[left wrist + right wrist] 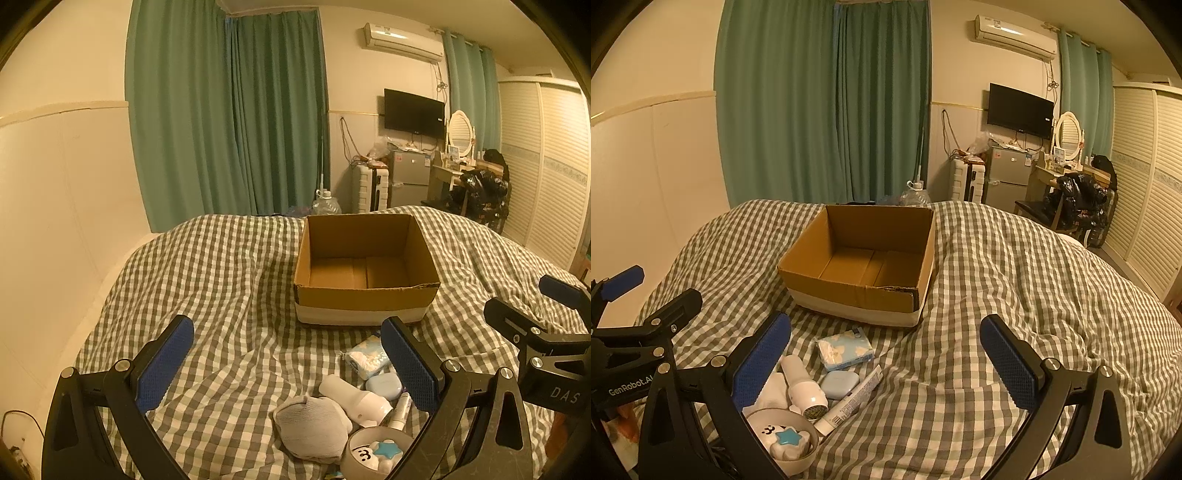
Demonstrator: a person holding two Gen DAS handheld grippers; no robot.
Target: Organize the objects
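Note:
An empty cardboard box point(365, 295) point(849, 291) sits on the checked bed cover. In front of it lies a small pile: a tissue pack point(365, 356) point(846, 349), a light blue case point(384, 384) point(839, 383), a white bottle-shaped device point(354, 400) point(803, 387), a tube point(400, 406) point(855, 400), grey socks point(314, 424) and a round white dish with a blue star toy point(376, 452) point(786, 439). My left gripper point(291, 365) is open above the pile's left side. My right gripper point(886, 360) is open to the pile's right. Both are empty.
The bed cover point(1015, 295) stretches wide to the right and left of the box. Green curtains point(229, 110), a wall TV point(413, 114), a small fridge point(1008, 177), a dressing table and a white wardrobe point(1145, 177) stand beyond the bed. A water jug point(325, 205) sits behind the box.

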